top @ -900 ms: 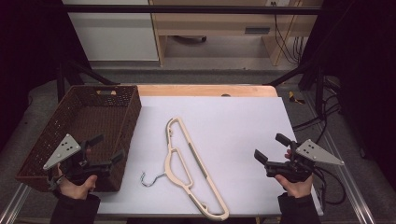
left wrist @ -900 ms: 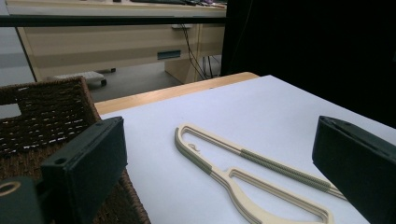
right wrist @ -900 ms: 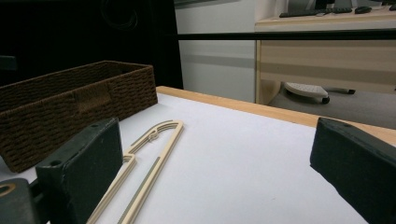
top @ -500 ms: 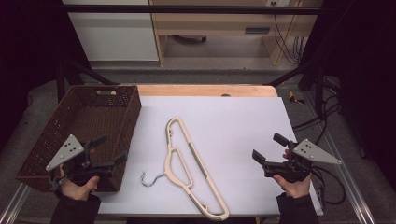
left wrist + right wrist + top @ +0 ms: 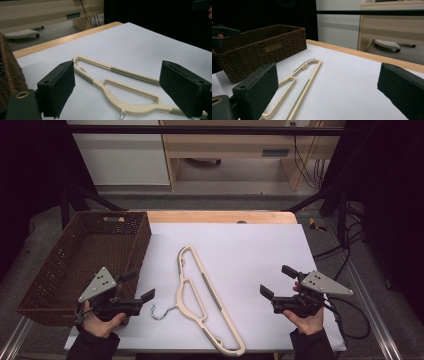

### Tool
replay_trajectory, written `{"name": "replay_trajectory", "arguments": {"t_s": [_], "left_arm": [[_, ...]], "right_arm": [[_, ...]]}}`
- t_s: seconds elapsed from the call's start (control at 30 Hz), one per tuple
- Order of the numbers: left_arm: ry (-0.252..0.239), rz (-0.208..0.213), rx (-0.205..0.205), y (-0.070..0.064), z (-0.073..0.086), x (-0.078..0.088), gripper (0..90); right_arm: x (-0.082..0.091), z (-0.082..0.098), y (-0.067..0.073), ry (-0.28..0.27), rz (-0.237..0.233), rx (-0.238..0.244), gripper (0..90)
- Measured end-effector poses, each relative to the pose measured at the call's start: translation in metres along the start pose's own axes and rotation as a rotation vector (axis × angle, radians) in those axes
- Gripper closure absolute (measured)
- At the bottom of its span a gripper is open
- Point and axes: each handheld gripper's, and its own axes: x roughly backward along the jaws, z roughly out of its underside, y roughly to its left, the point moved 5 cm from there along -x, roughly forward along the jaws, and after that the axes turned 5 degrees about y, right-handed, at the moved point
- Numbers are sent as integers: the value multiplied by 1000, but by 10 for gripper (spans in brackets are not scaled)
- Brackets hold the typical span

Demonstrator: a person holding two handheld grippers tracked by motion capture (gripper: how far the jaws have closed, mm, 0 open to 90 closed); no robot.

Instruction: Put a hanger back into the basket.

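A cream plastic hanger (image 5: 200,300) with grey strips and a small metal hook (image 5: 159,312) lies flat on the white table sheet (image 5: 240,250), running from the middle toward the front edge. My left gripper (image 5: 139,286) is held just left of the hook, open and empty; in the left gripper view its jaws (image 5: 118,66) frame the hanger (image 5: 120,82) from a short way off. My right gripper (image 5: 277,281) hovers to the hanger's right, also open with nothing in it. In the right gripper view (image 5: 329,68) the hanger (image 5: 304,75) lies ahead to the left.
A brown wicker basket (image 5: 85,260) stands at the table's left edge, right beside my left hand; it shows too in the right gripper view (image 5: 262,50). A wooden strip (image 5: 220,216) borders the far edge. Cables trail to the right of the table.
Both grippers have drifted inward toward the hanger, the left one to the right and the right one a little to the left. The hanger has not moved.
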Motion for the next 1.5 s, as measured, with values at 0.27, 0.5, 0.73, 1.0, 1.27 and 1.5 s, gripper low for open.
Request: {"name": "replay_trajectory", "arguments": {"t_s": [0.27, 0.5, 0.73, 1.0, 1.27, 1.5], "left_arm": [[114, 44, -48, -19, 17, -35, 183], [212, 65, -66, -23, 35, -57, 227], [308, 66, -58, -23, 52, -75, 346], [391, 50, -64, -15, 70, -87, 512], [451, 54, -73, -10, 83, -96, 604], [484, 61, -75, -11, 88, -101, 704]], "right_arm": [[-5, 3, 3, 22, -12, 4, 35], [-7, 4, 4, 34, -18, 4, 36], [-7, 5, 4, 32, -16, 5, 37], [-13, 8, 6, 53, -21, 12, 38], [-17, 11, 7, 72, -25, 18, 38], [-18, 12, 7, 76, -29, 16, 38]]}}
